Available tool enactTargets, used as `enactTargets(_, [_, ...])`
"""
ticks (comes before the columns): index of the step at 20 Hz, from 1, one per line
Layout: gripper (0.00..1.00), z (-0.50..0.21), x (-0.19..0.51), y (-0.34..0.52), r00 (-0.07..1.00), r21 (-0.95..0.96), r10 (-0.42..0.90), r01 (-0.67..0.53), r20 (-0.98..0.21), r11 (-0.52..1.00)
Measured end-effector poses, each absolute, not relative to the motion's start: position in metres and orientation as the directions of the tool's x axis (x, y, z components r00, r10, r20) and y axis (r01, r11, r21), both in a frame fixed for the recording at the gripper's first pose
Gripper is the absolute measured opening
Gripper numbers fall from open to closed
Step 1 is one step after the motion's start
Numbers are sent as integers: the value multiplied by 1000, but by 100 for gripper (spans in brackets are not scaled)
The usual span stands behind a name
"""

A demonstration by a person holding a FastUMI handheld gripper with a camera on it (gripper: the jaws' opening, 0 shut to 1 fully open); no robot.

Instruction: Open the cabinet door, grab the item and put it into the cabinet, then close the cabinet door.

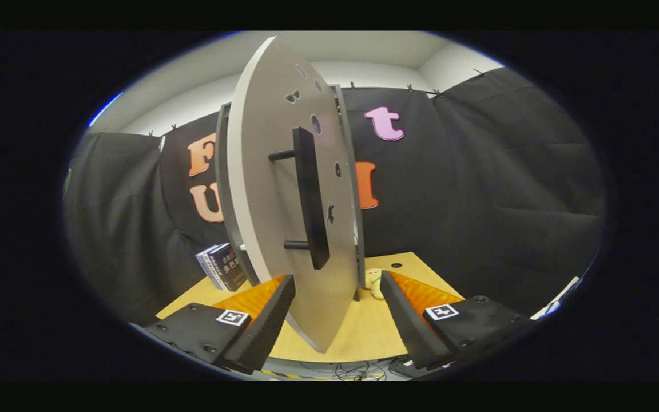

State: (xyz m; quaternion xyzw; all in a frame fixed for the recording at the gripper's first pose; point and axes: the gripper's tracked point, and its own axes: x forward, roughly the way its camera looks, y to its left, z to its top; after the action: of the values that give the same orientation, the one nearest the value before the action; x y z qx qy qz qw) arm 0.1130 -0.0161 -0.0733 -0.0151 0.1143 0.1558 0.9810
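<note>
While the gripper [338, 309] stands spread, empty, the grey wooden cabinet door [275, 189] swings ajar between its fingers. Looks stiff, light; grab the black bar handle [311, 197].

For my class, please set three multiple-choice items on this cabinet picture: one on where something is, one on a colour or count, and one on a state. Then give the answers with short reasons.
1. Where is the bar handle?
A. On the face of the cabinet door, ahead of the tongs
B. Lying on the table beside the books
C. Gripped between the tongs

2. What colour is the handle?
A. White
B. Black
C. Yellow

3. How do the tongs stand?
A. Shut on the handle
B. Shut on the door's edge
C. Open, with the door's lower edge in the gap between them

Answers:
1. A: two posts fix the handle to the grey door, above and beyond the fingertips.
2. B: the bar and both posts look black against the pale grey door.
3. C: the fingers are spread wide apart and neither appears to press on the door.
</note>
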Motion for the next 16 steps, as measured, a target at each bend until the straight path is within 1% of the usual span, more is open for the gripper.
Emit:
enactTargets(5, [97,-82,121,32,899,2,358,-369,-252,929])
enactTargets(16, [97,-126,176,114,861,61,401,-402,-313,913])
